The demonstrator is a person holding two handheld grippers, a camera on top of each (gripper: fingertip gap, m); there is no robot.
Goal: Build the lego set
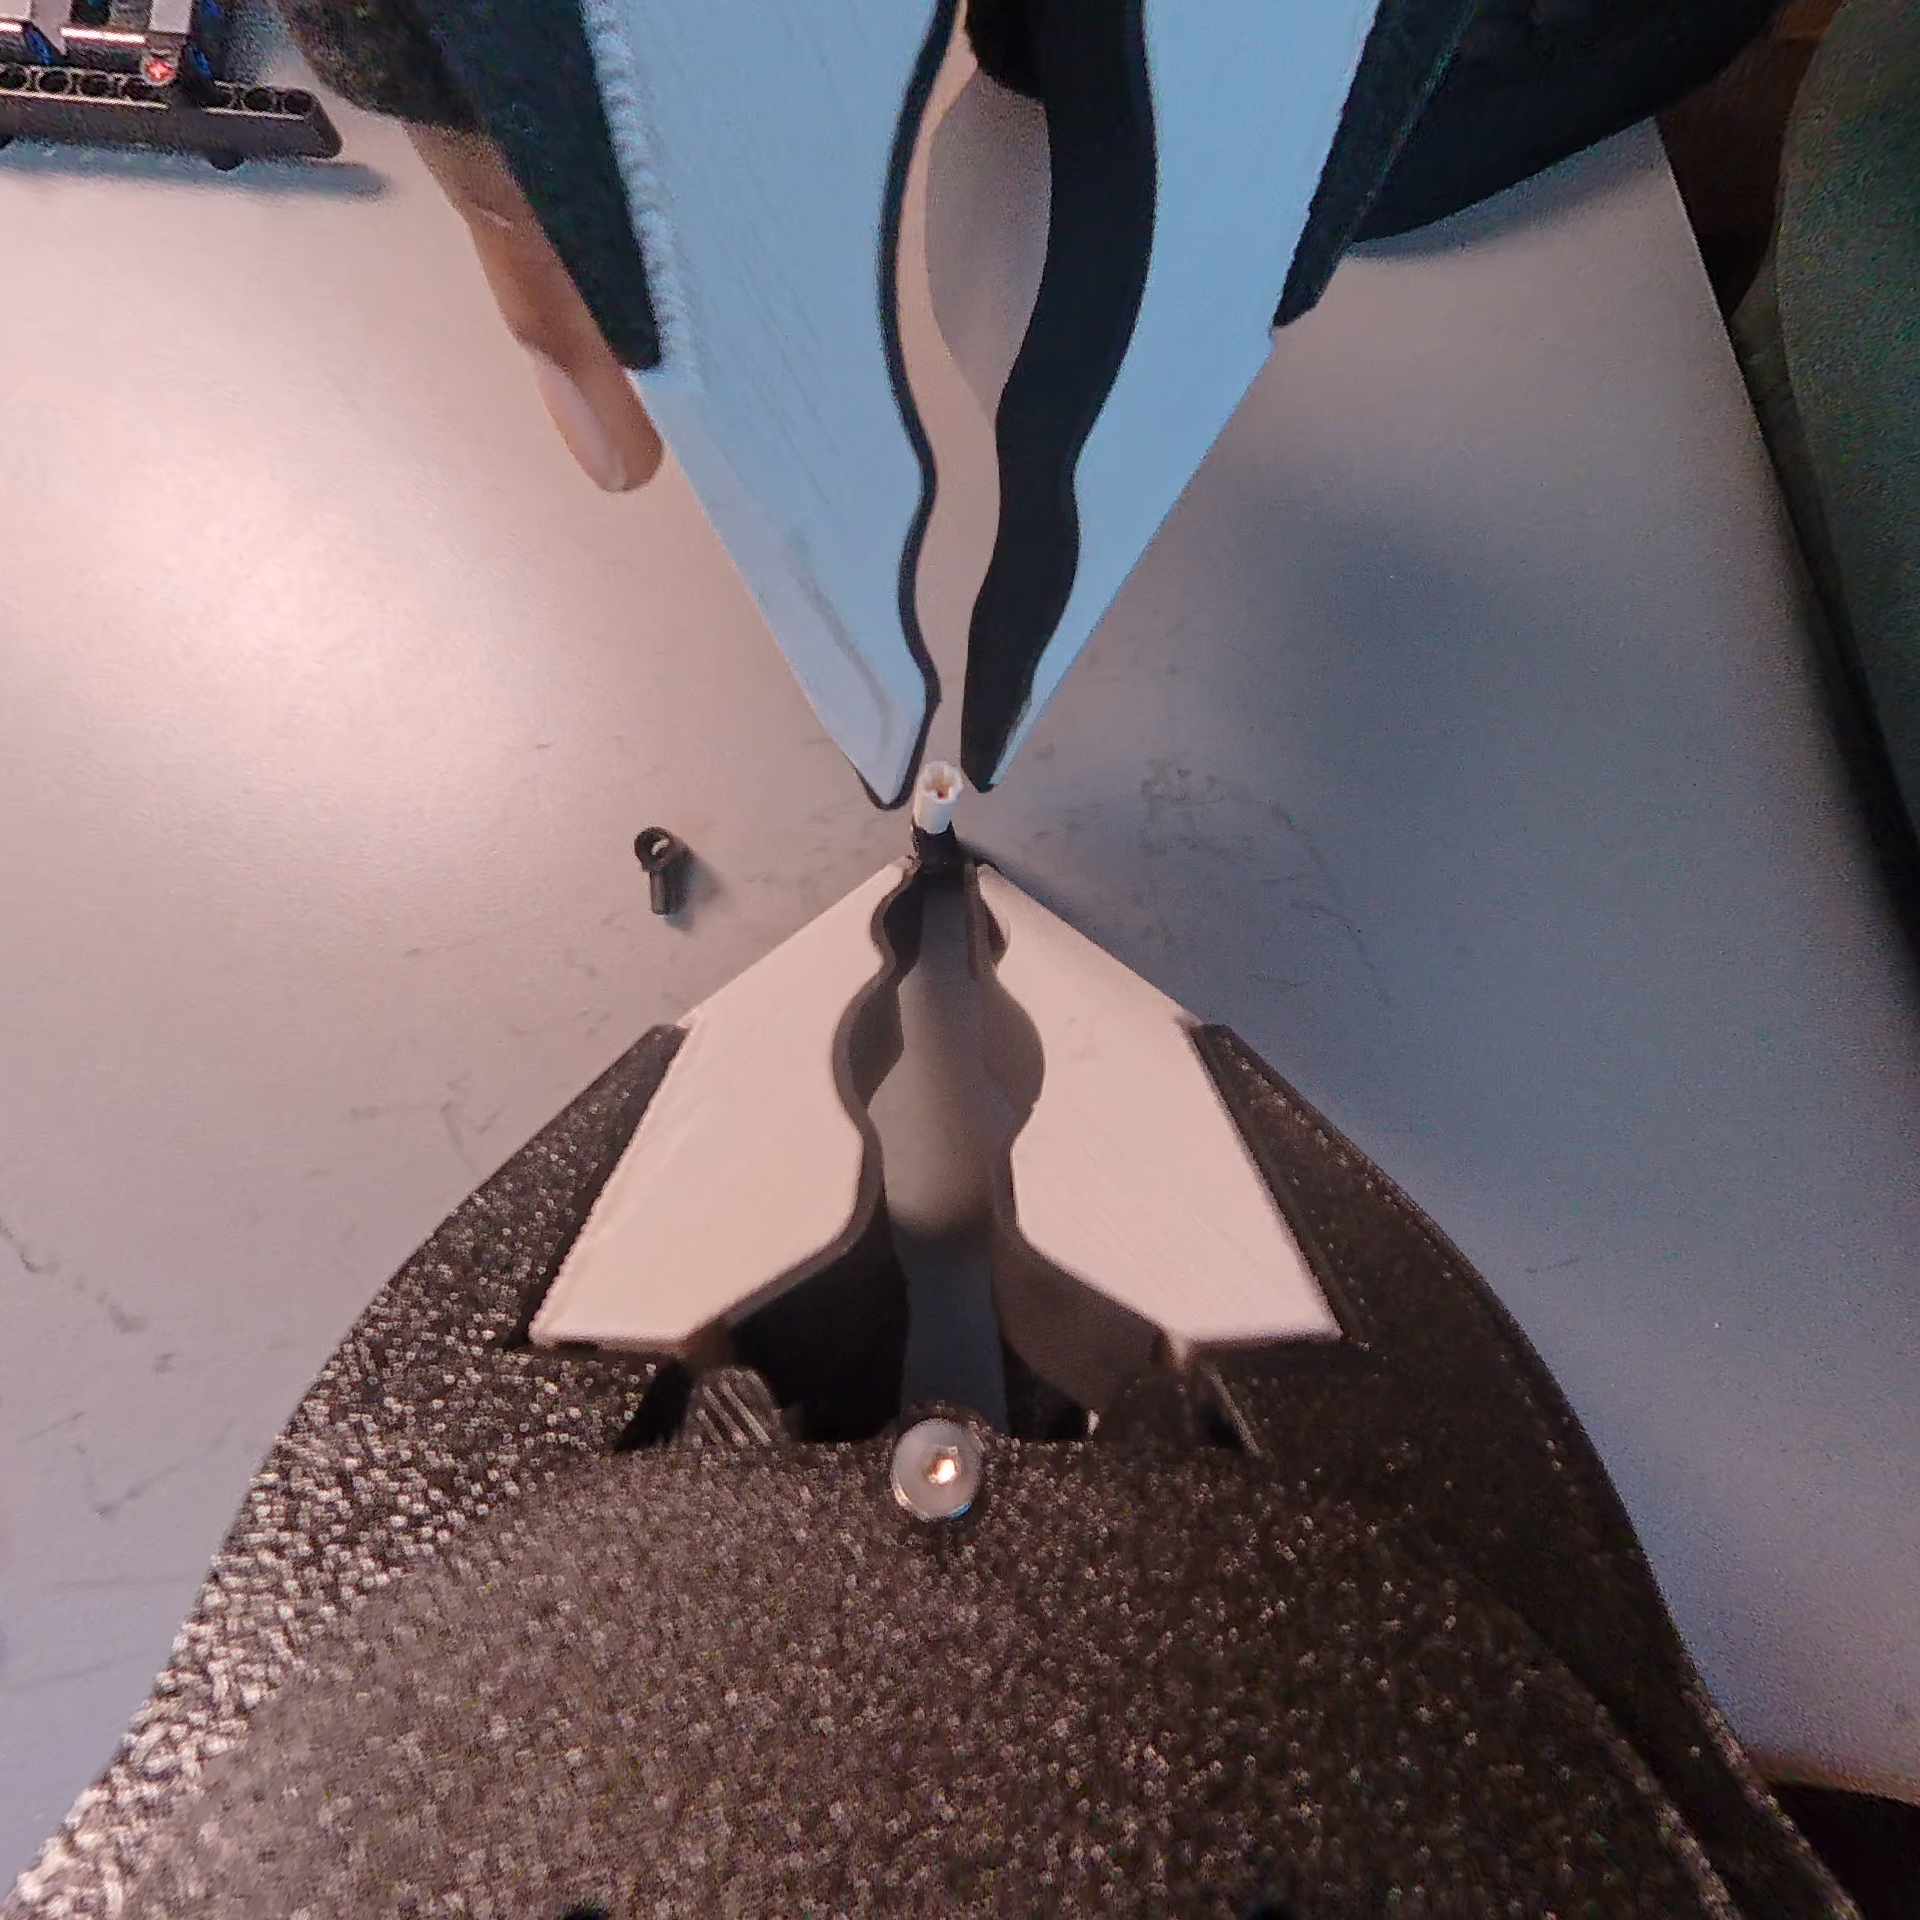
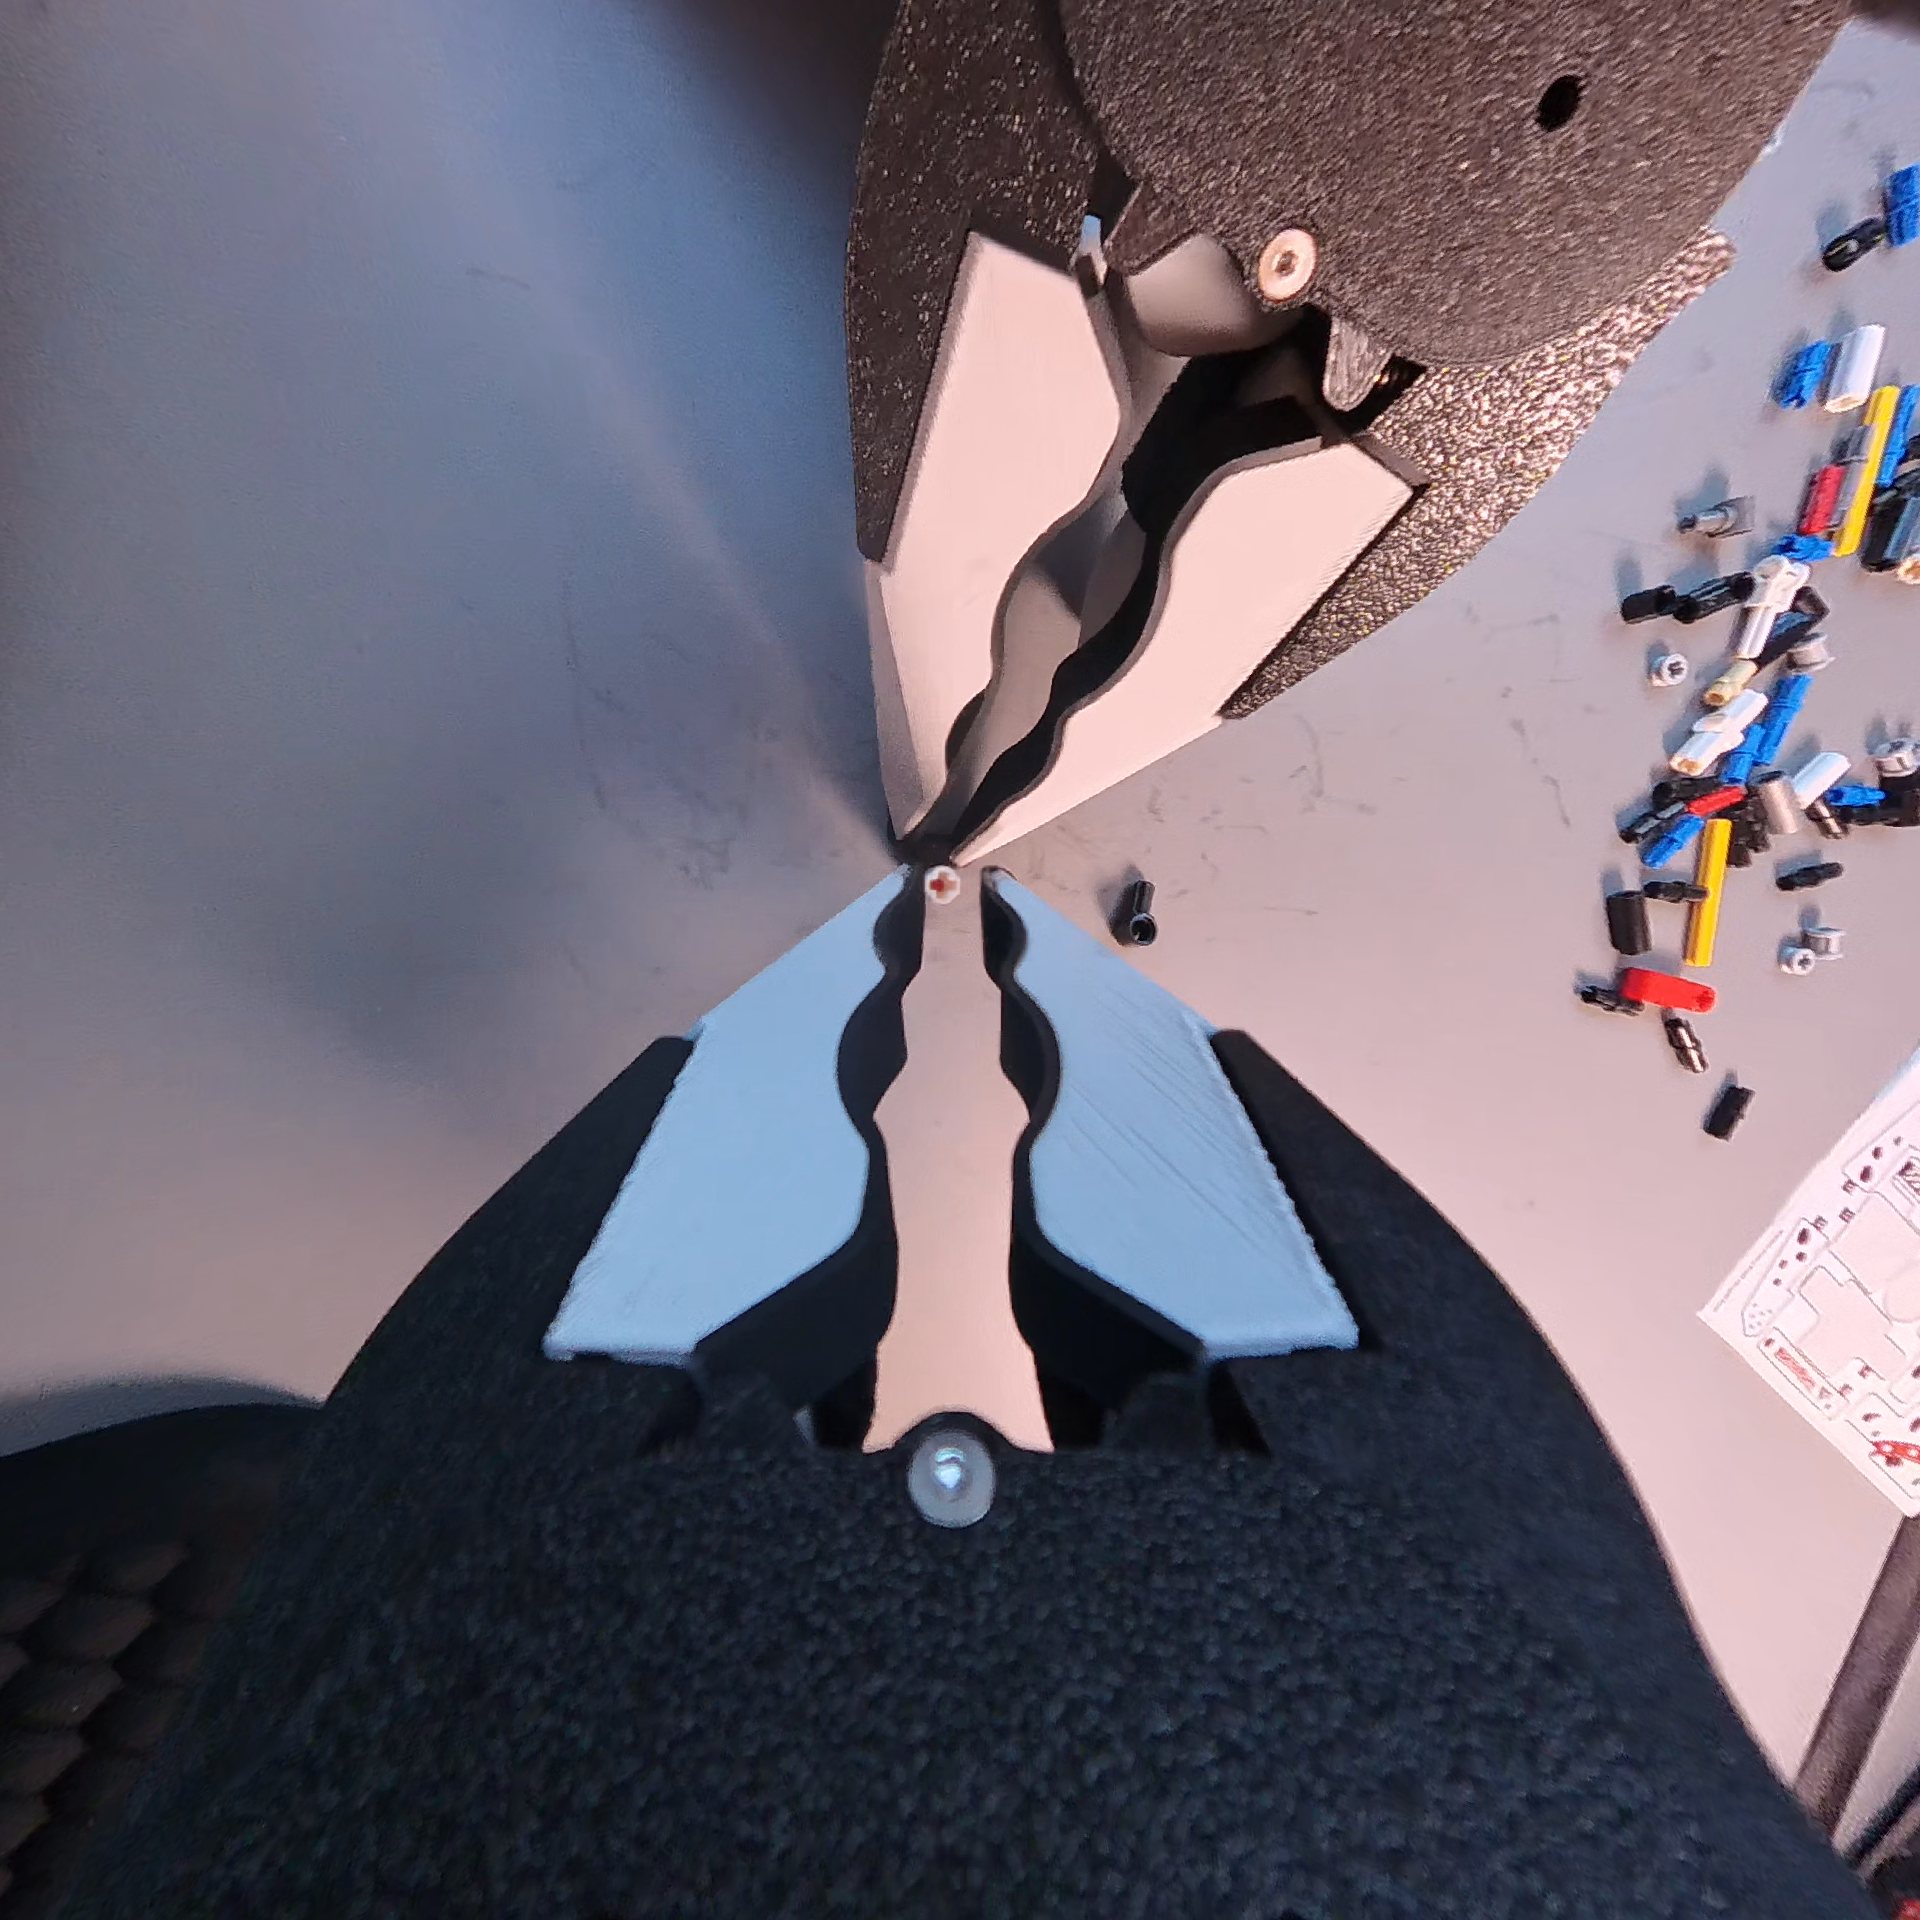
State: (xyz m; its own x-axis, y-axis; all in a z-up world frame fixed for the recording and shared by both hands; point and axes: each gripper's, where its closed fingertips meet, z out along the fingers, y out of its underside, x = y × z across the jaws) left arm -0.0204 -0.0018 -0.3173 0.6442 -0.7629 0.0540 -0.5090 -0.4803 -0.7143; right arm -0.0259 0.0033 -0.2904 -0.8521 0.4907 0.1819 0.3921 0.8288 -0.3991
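Lego pin (image 1: 940,808), small and white with a dark lower end, stands between the two grippers' tips in the left wrist view. The left gripper (image 1: 940,854) comes up from the bottom with its fingers (image 1: 831,1039) drawn narrow onto the pin's dark base. The right gripper (image 1: 935,784) reaches down from the top, its fingers narrow too, tips flanking the pin's white end; whether they press it I cannot tell. A person's fingertip (image 1: 597,426) shows beside that gripper. On the pale bench (image 1: 312,727), to the left of the tips, lies a small black connector (image 1: 663,854). A partly built black frame (image 1: 156,94) sits at the far top left corner.

In the right wrist view, the right gripper (image 2: 951,883) rises from the bottom with a slim gap between its fingers (image 2: 790,1091), and the pin (image 2: 941,883) shows end-on, a white ring with a reddish cross, sitting in that gap at the tips. The left gripper (image 2: 935,836) comes down from the top right, fingers nearly closed at the pin. The black connector (image 2: 1138,912) lies just right of the tips. Farther right on the bench (image 2: 1351,883) is a scatter of loose parts (image 2: 1766,675) in blue, black, yellow, red and white, with a printed sheet (image 2: 1839,1320) at the right edge.
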